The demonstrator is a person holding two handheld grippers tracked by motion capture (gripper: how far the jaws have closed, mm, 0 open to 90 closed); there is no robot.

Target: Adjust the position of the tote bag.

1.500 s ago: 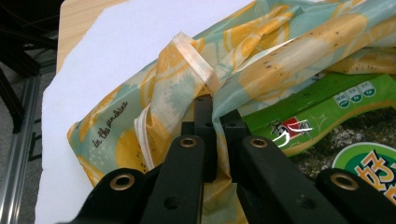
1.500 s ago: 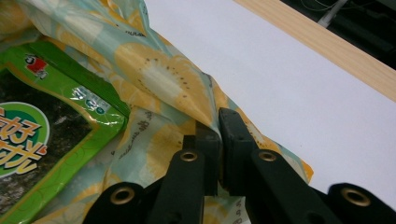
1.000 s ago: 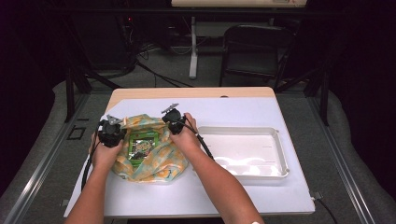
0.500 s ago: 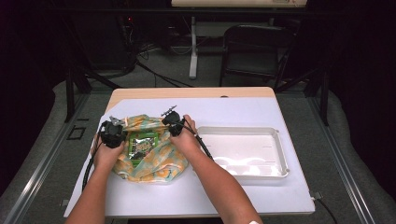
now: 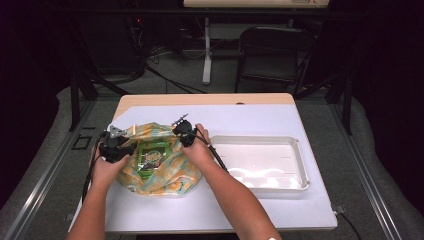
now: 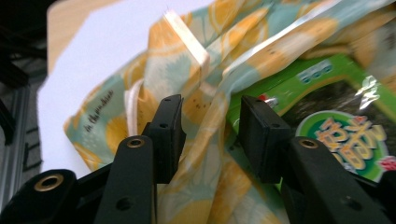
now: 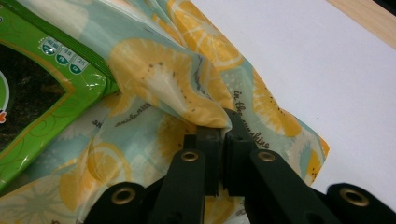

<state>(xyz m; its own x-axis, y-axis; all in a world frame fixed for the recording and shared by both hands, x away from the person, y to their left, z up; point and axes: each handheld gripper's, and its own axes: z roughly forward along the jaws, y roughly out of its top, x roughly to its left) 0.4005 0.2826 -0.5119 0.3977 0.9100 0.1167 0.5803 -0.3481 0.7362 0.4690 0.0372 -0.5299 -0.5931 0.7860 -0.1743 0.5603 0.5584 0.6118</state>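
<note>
Right tool (image 7: 219,135): jaws pinched tight on a fold of the bag (image 5: 165,172). Left tool (image 6: 210,135): jaws parted, astride the bag's crinkled rim, touching it. Bag: thin glossy plastic, lemon-slice print, lay near the tabletop's (image 5: 260,117) left edge, holding a green snack packet (image 5: 151,156). White rectangular tray (image 5: 295,145) sat toward the right edge.

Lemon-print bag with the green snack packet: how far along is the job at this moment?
Done: the green snack packet sits in the mouth of the lemon-print bag. In hand: the right hand-held gripper is shut on a fold of the bag's edge; the left hand-held gripper stands open, bag film between its jaws, not clamped. Left: probably gripping that side, then finishing with the packet. The white tray lies beside the bag.
</note>
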